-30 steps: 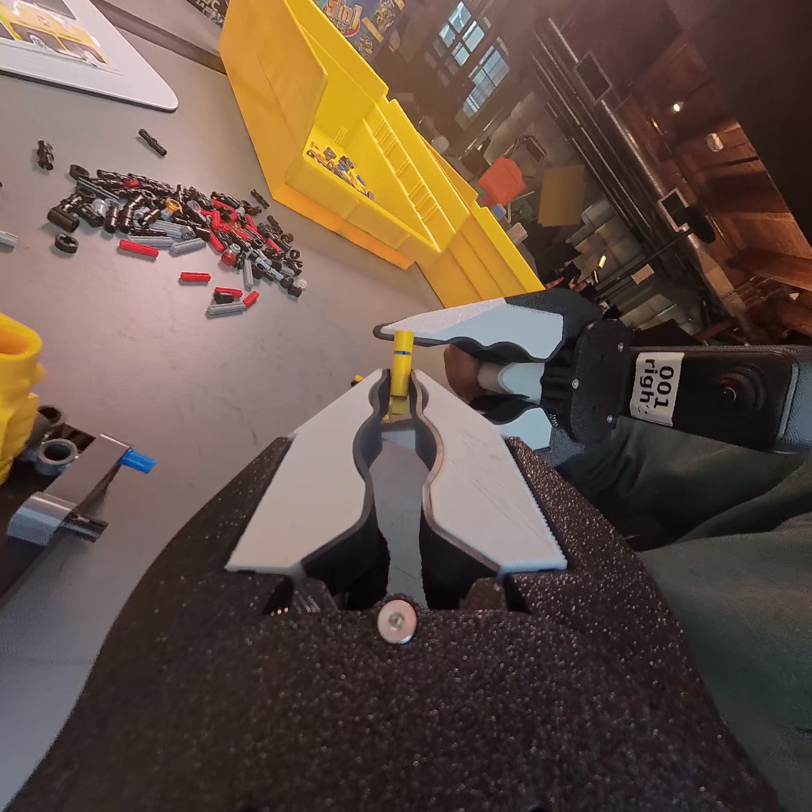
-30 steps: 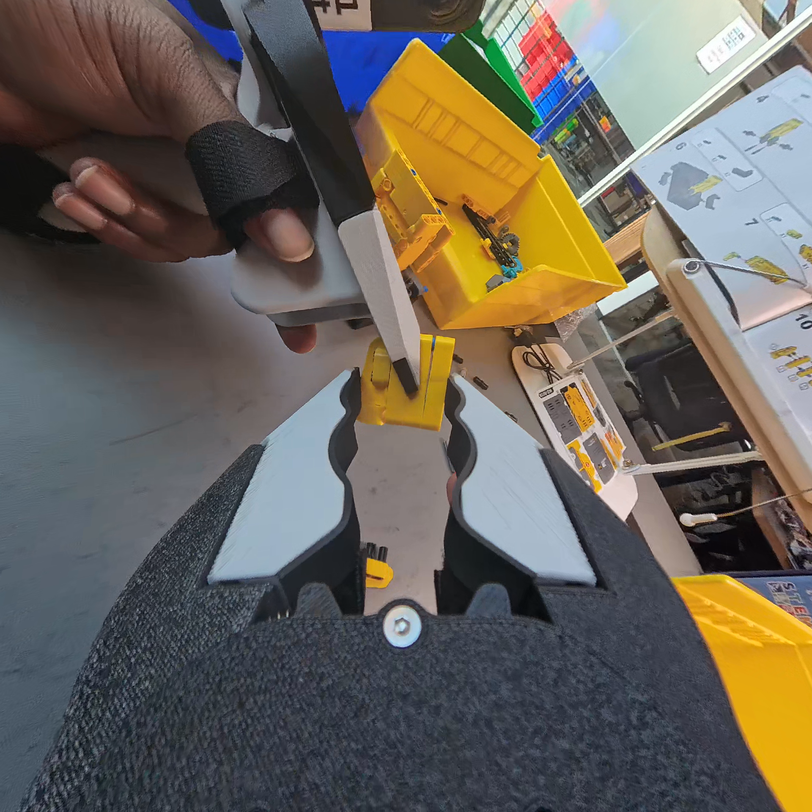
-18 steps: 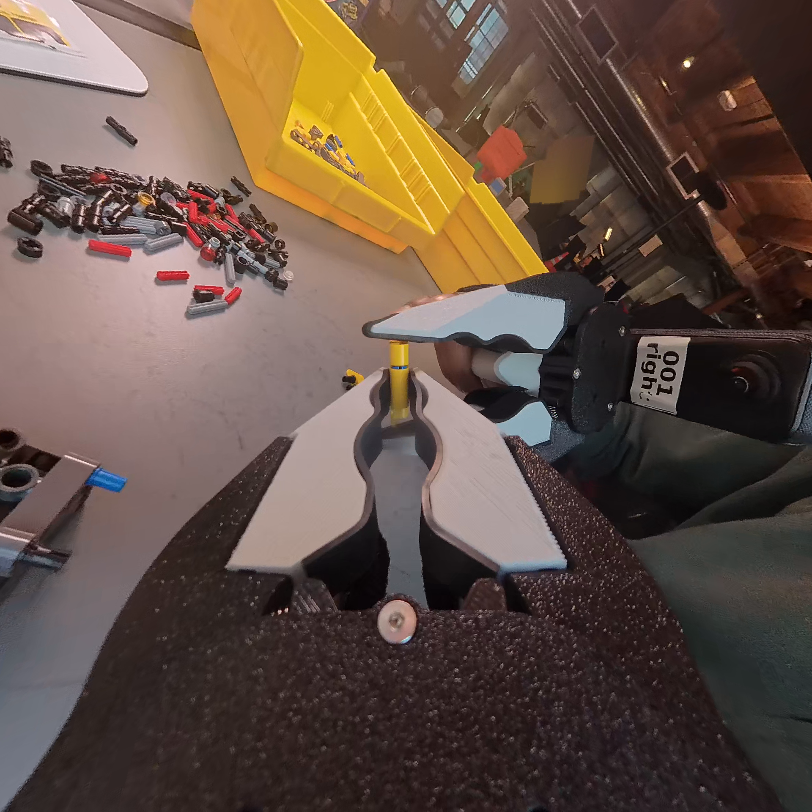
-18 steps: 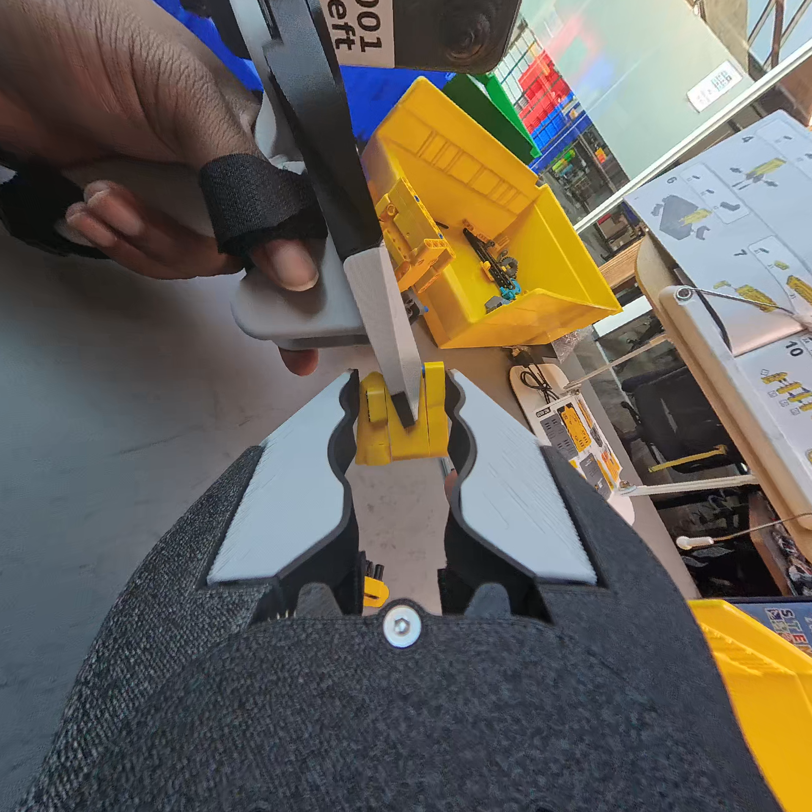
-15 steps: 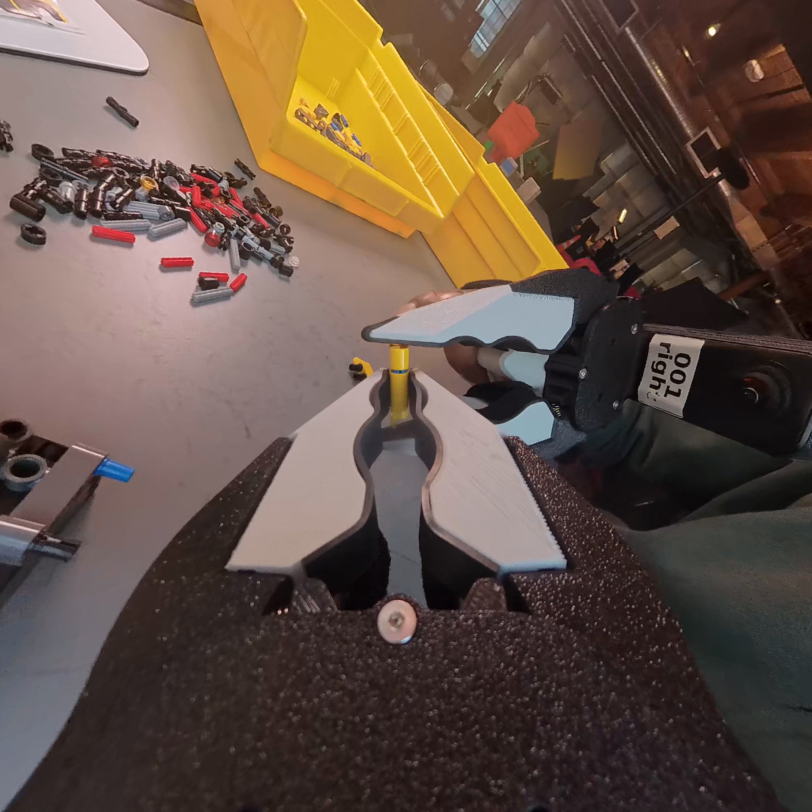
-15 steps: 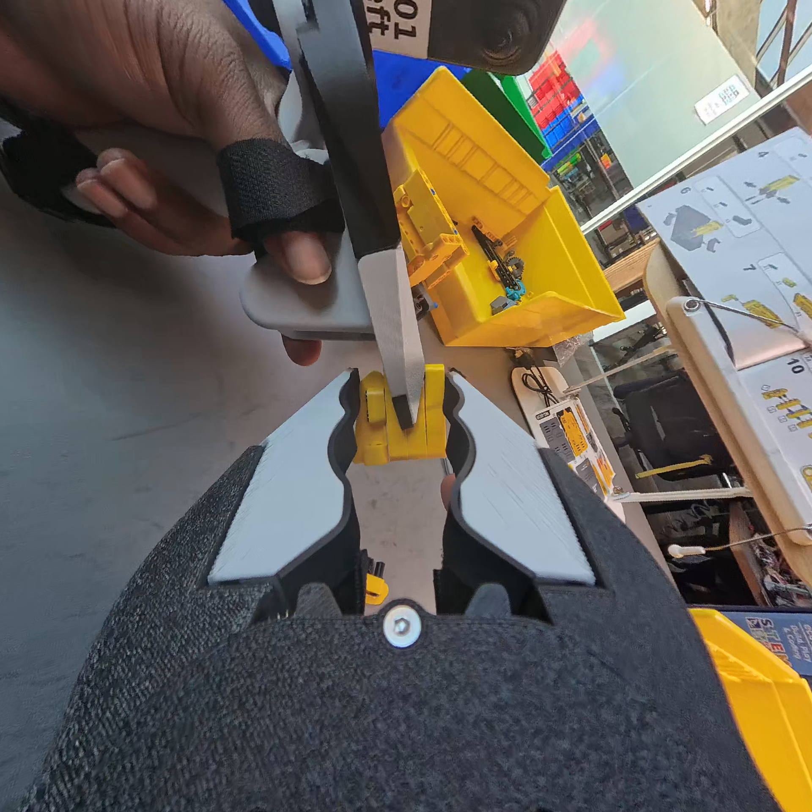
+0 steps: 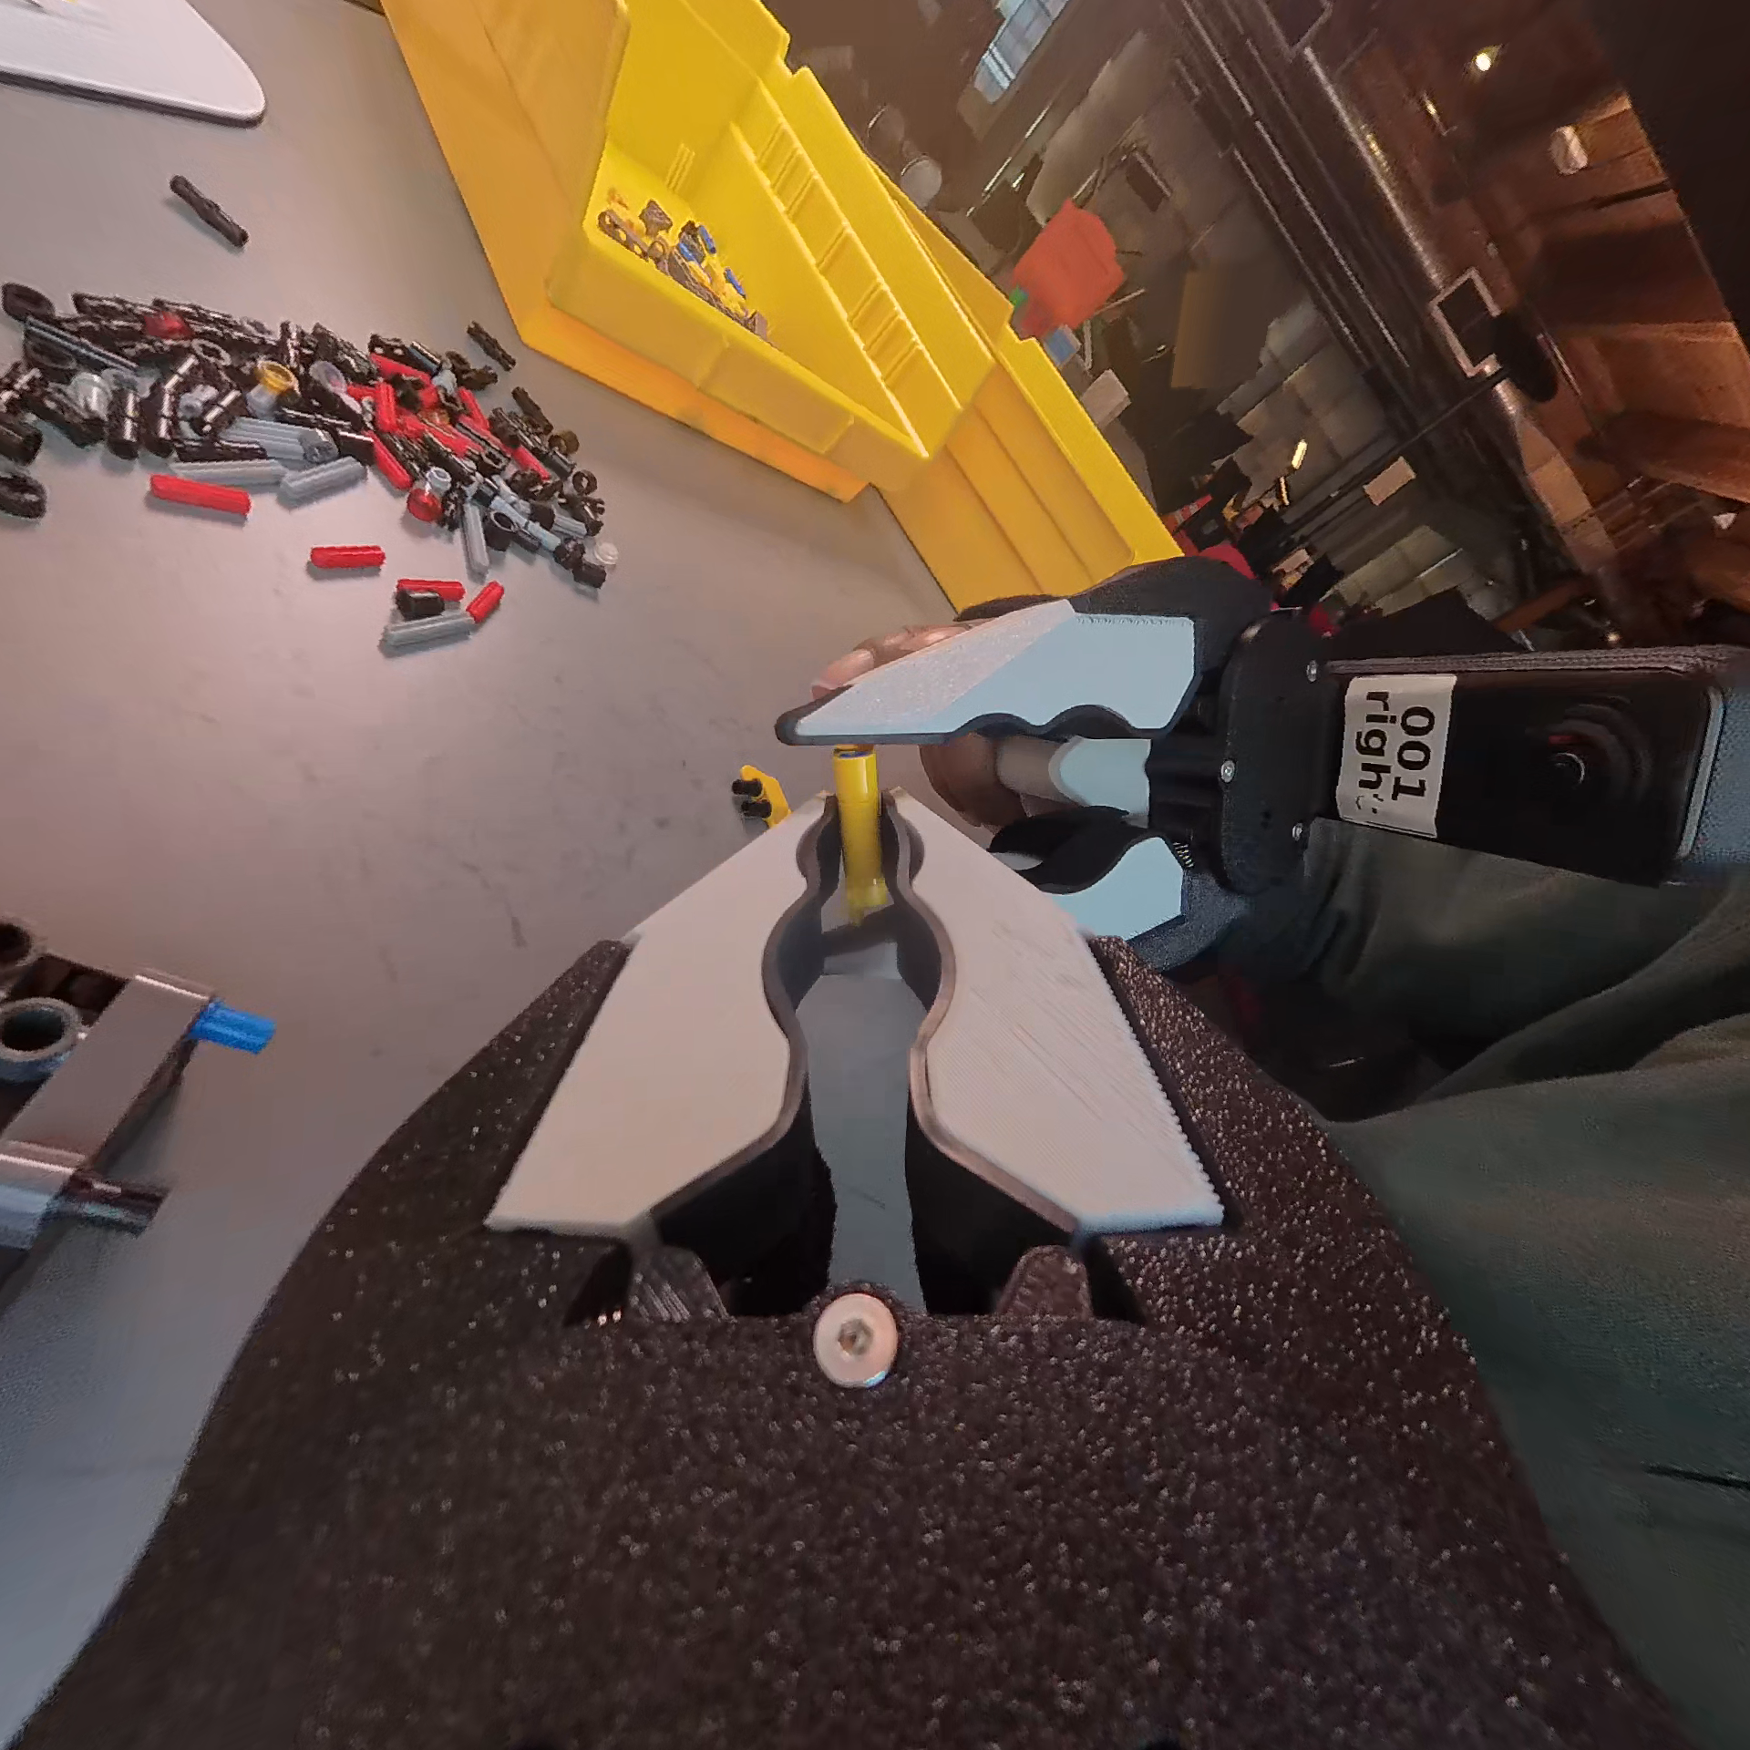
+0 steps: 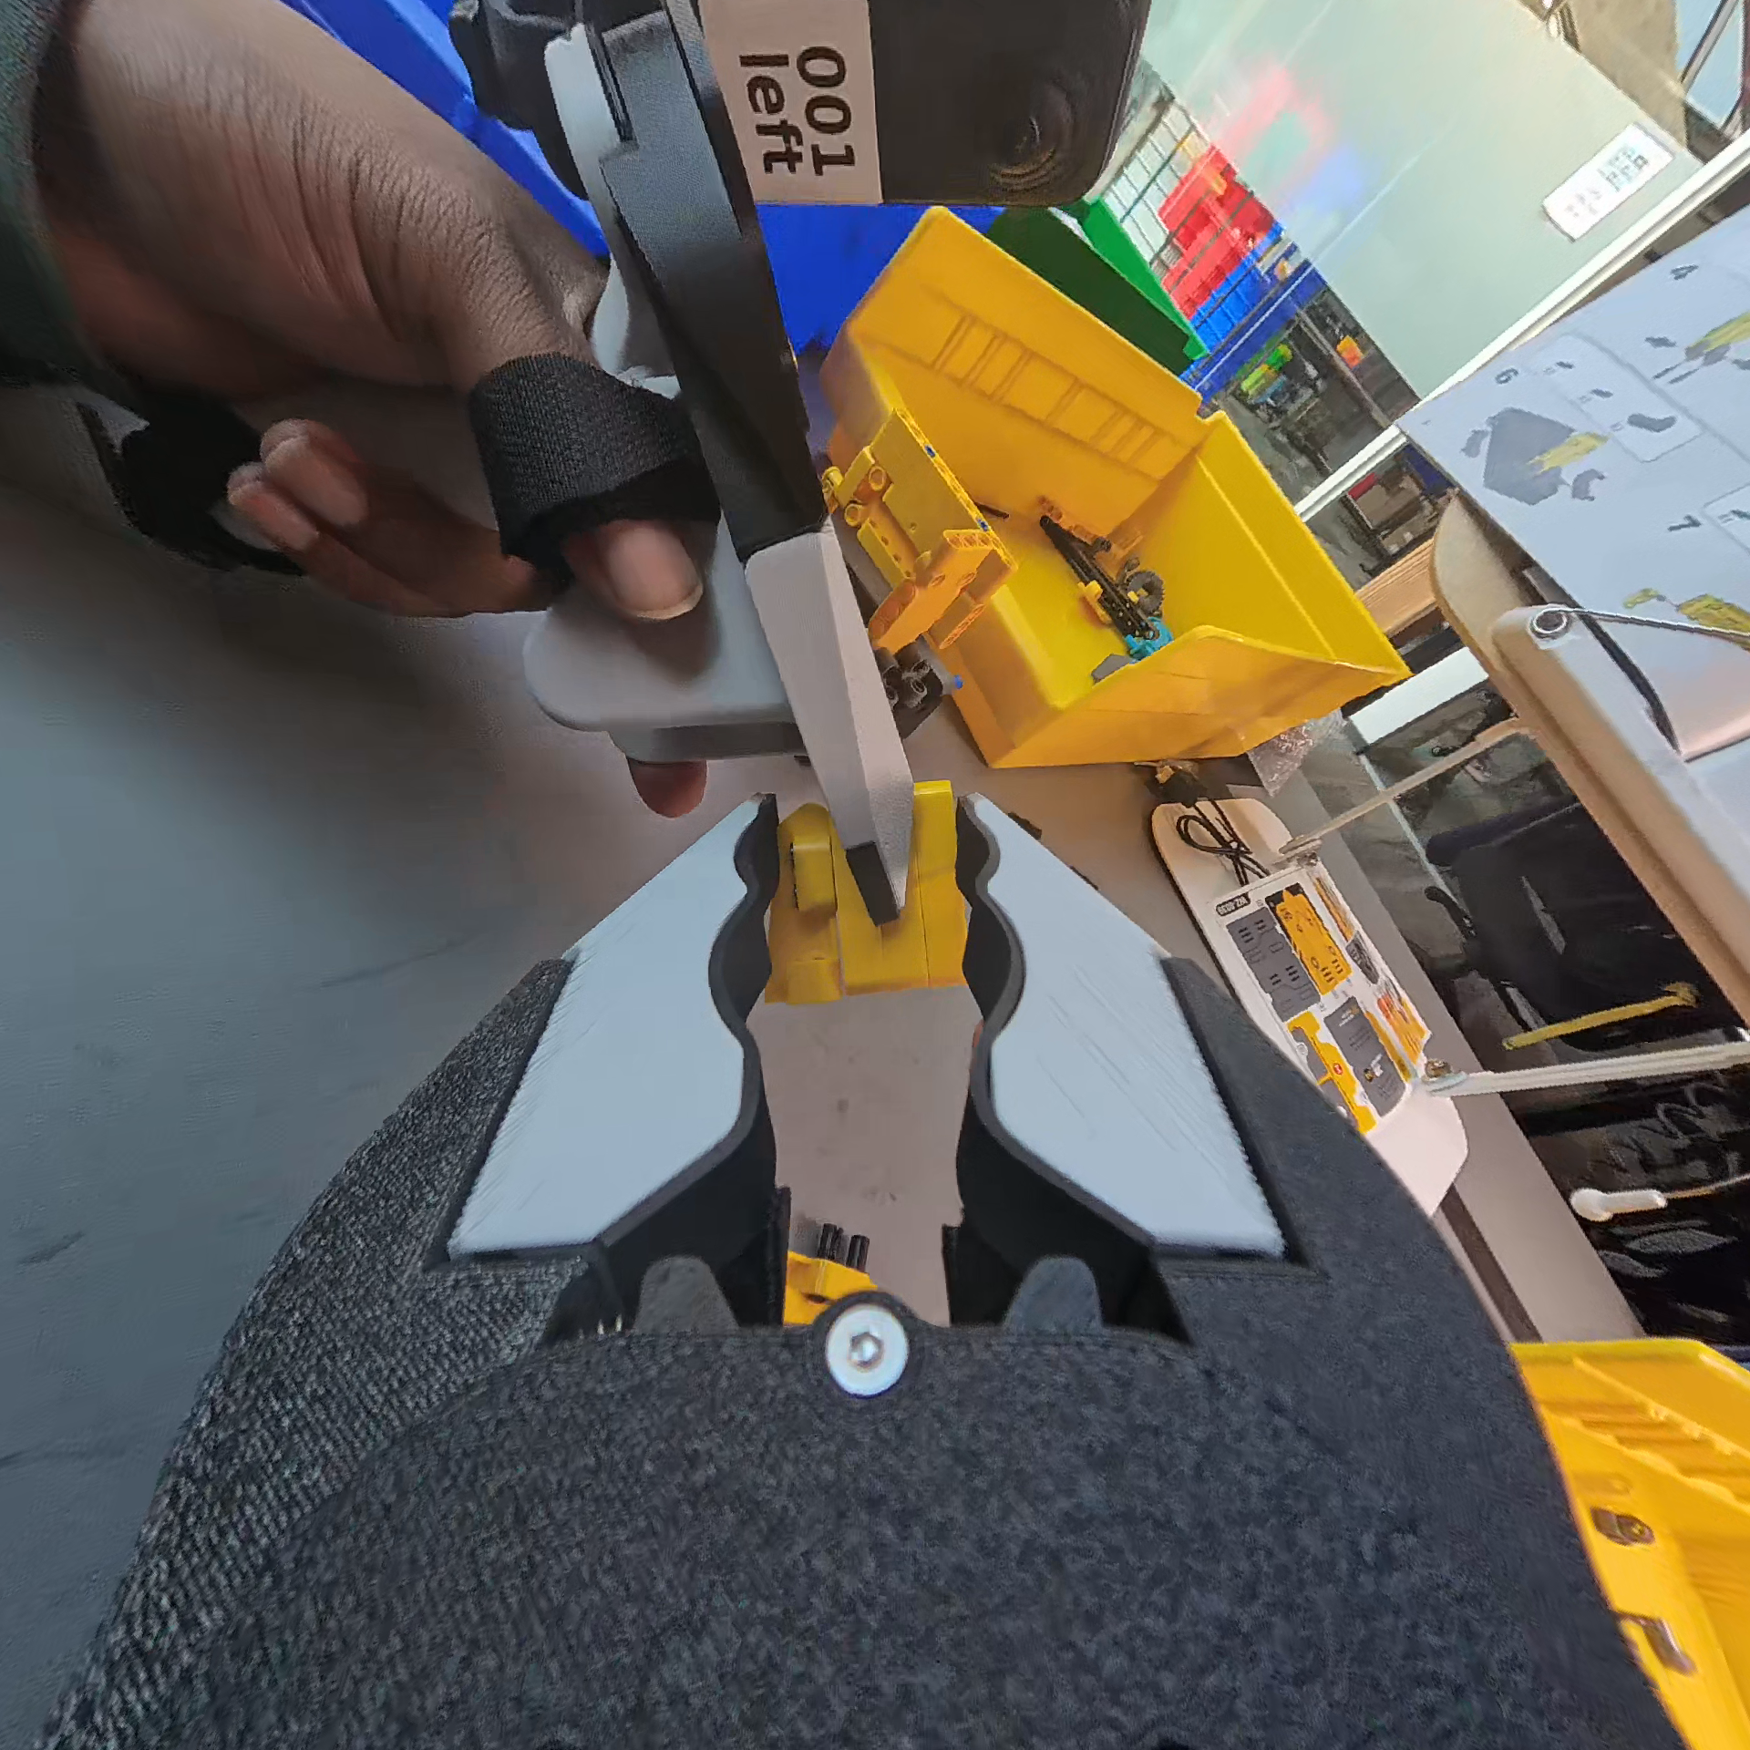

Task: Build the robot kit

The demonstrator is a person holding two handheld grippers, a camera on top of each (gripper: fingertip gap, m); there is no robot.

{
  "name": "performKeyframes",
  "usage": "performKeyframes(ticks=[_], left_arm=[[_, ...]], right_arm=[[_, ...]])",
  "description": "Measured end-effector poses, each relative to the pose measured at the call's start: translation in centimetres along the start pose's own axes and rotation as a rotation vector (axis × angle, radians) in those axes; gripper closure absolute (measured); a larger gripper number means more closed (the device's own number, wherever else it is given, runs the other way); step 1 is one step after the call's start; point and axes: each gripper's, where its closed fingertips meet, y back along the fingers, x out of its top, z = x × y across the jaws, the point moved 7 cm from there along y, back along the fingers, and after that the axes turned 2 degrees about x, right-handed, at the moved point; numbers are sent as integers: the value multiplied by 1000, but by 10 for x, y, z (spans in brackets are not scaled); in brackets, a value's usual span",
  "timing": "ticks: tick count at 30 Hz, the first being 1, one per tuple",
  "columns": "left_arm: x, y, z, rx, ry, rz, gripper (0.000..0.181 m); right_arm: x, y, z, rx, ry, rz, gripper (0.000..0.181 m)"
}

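A small yellow brick assembly (image 8: 933, 900) sits between both grippers above the grey table (image 7: 284, 805). My right gripper (image 8: 866, 824) is shut on its two sides. My left gripper (image 7: 857, 814) is shut on the same yellow piece (image 7: 860, 852), which shows edge-on as a thin post. In the right wrist view the left gripper's fingers (image 8: 833, 682) come down from above onto the piece, held by a hand (image 8: 312, 312). In the left wrist view the right gripper's upper finger (image 7: 947, 696) lies just over the piece.
A pile of small black, red and grey parts (image 7: 284, 426) lies far left. Yellow bins (image 7: 758, 237) stand behind. A grey and blue assembly (image 7: 95, 1070) is at the left edge. A yellow bin (image 8: 1089, 568) with parts and an instruction sheet (image 8: 1326, 994) lie ahead. A yellow piece with black pins (image 7: 758, 791) lies on the table. The grippers are tip to tip, or close to it.
My right gripper was open around the yellow piece and has shut on it. My left gripper has kept its hold; both have shifted slightly together.
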Motion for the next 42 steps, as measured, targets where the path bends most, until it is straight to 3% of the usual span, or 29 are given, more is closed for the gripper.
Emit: performKeyframes(ticks=[6,15,28,35,39,42], left_arm=[[4,12,-3,-206,188,74,175],[-2,8,6,-359,271,30,176],[1,14,6,-385,245,43,174],[14,29,6,-391,194,143,151],[10,22,11,-395,165,113,158],[7,19,13,-366,135,98,175]], right_arm=[[0,11,6,29,-42,88,128],[5,24,4,79,0,141,137],[8,26,5,79,-11,150,137],[6,33,10,-3,41,187,137],[7,34,9,10,21,208,137],[6,33,8,26,8,205,136]])
